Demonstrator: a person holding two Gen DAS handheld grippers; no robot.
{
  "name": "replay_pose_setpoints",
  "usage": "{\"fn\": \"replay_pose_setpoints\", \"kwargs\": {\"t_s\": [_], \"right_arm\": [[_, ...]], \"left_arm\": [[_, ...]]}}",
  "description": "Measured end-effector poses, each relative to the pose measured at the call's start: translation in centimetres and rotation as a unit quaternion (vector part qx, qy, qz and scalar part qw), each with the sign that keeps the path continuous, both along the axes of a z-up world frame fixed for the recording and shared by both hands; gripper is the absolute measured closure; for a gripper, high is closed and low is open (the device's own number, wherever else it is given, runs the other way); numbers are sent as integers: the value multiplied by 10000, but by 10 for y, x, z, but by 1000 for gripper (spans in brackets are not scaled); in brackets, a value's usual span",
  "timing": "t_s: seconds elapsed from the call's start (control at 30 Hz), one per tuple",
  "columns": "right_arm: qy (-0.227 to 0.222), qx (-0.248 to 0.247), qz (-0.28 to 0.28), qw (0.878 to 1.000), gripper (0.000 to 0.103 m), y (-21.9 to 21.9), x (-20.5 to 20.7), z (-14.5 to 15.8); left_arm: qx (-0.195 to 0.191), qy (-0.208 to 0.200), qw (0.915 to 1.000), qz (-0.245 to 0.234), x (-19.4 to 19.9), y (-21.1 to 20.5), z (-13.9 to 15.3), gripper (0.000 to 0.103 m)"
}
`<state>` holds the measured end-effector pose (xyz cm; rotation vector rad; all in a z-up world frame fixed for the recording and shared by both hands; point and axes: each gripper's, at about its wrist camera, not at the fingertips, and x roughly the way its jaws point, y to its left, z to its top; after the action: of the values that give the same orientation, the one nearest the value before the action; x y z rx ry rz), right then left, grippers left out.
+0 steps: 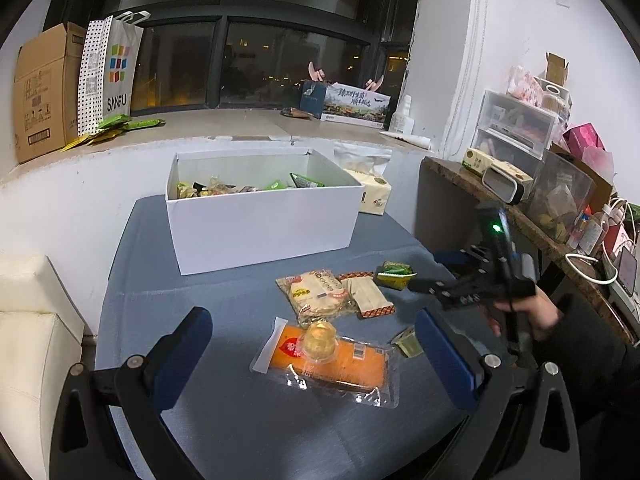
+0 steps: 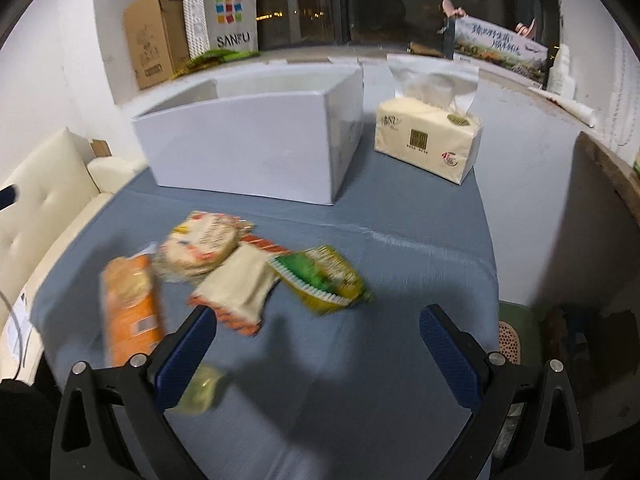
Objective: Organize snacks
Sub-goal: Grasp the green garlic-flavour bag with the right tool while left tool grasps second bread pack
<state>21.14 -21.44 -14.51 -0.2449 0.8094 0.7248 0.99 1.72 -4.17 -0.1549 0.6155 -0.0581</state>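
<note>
On the blue surface (image 1: 224,300), near the white box (image 1: 260,224) that already holds several snacks, I see the loose ones: a round cracker pack (image 1: 316,292), a beige wafer pack (image 1: 370,296), a green-yellow packet (image 1: 394,274), an orange packet (image 1: 340,360) with a jelly cup (image 1: 320,338) on top, and a second small cup (image 1: 408,342) to its right. My left claw (image 1: 314,354) is released, spread either side of the orange packet. My right claw (image 2: 318,348) is also released, empty, just near of the wafer pack. A tissue pack (image 2: 428,140) sits right of the box.
</note>
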Motion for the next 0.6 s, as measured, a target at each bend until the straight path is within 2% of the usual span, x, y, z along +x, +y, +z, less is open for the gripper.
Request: {"fn": "replay_pose_setpoints", "kwargs": {"t_s": [0.2, 0.23, 0.27, 0.3, 0.33, 0.37, 0.4, 0.5, 0.6], "right_arm": [[111, -272, 46, 9996, 0, 22, 31, -18], [161, -302, 54, 9994, 4, 24, 34, -20], [243, -280, 108, 9993, 8, 25, 37, -24], [320, -253, 154, 9990, 22, 26, 39, -26], [412, -270, 174, 9986, 46, 27, 42, -30], [484, -310, 192, 9982, 55, 28, 44, -33], [317, -365, 167, 9987, 63, 27, 42, -32], [484, -197, 164, 9985, 67, 23, 43, -31], [258, -96, 140, 9995, 68, 18, 33, -23]], "left_arm": [[23, 103, 9999, 38, 2, 3, -4, 0], [17, 111, 9999, 45, 2, 4, -5, 0], [14, 115, 9999, 56, 2, 4, -5, 0], [10, 125, 9999, 63, 3, 4, -5, 0], [1, 143, 9999, 65, 4, 5, -6, 0], [-13, 164, 9998, 75, 5, 6, -7, 0], [-23, 177, 9998, 81, 5, 6, -8, 0], [-51, 209, 9997, 84, 9, 6, -11, 0], [-87, 283, 9996, 31, 20, 6, -16, 0]]}}
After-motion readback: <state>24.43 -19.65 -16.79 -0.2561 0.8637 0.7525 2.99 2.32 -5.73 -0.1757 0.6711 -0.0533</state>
